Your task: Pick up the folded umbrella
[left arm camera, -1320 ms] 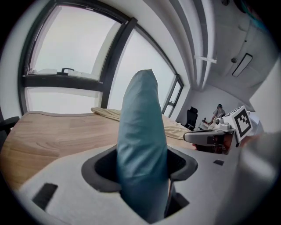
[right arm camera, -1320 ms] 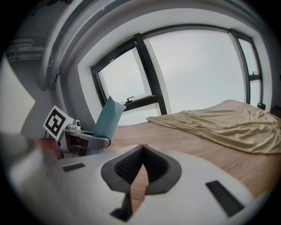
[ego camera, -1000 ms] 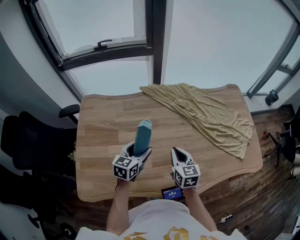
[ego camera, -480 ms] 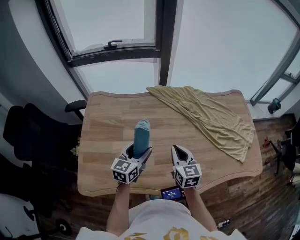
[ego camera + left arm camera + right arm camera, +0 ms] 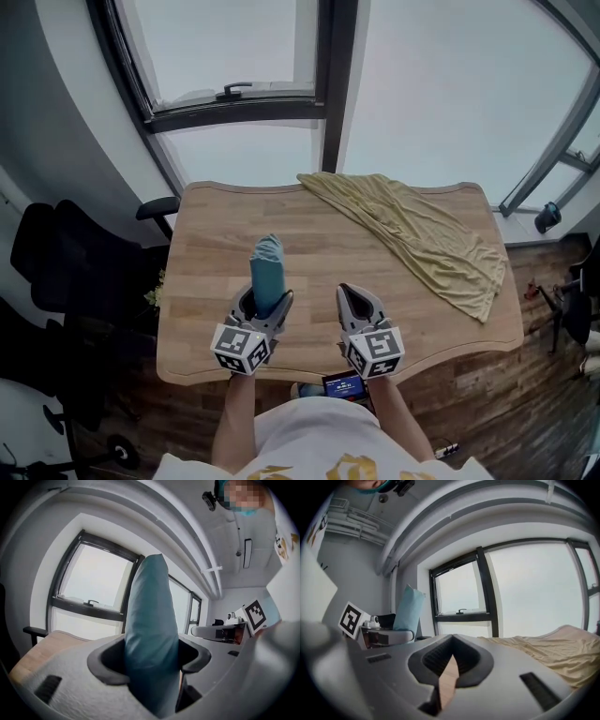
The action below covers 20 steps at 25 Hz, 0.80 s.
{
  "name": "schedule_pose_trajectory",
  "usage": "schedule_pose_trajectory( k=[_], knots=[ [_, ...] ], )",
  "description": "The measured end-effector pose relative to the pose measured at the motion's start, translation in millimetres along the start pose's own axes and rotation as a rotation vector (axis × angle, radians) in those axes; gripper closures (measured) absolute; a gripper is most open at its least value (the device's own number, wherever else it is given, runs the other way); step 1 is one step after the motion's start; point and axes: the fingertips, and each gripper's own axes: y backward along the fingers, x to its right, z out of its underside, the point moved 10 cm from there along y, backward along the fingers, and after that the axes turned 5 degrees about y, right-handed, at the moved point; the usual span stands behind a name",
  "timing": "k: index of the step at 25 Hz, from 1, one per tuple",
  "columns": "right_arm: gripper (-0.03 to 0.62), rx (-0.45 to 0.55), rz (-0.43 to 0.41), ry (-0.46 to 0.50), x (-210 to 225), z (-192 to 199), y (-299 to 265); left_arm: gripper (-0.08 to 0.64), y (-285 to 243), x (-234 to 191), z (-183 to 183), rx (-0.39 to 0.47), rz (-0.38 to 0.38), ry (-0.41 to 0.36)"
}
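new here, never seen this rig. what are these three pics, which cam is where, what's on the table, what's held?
No robot here: a person holds a two-jaw gripper in each hand; the marker cubes are part of them. The wide picture is from a camera on the person's head, looking down. The two fisheye pictures are from cameras riding on each gripper, looking along its jaws. On the wooden table lies a rumpled beige cloth. The left gripper has its jaws closed on the teal folded umbrella, held above the table. The right gripper is empty, jaws together.
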Motion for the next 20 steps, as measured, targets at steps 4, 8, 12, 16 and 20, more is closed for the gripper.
schedule_pose_trajectory(
  k=[4, 8, 12, 16, 20],
  knots=[
    [0.583, 0.014, 0.019, 0.055, -11, -8, 3, 0.264, 11, 6, -4, 0.026, 0.002, -0.042],
    [0.583, 0.012, 0.041, 0.084, -17, -11, 13, 0.264, 21, 15, -5, 0.053, 0.007, -0.046],
    [0.583, 0.015, 0.068, 0.099, -18, -14, 21, 0.264, 26, 21, -10, 0.085, 0.02, -0.043],
    [0.583, 0.012, 0.086, 0.101, -17, -15, 21, 0.264, 30, 21, -12, 0.107, 0.028, -0.031],
    [0.583, 0.006, 0.091, 0.099, -18, -14, 22, 0.264, 32, 22, -11, 0.106, 0.029, -0.028]
  ],
)
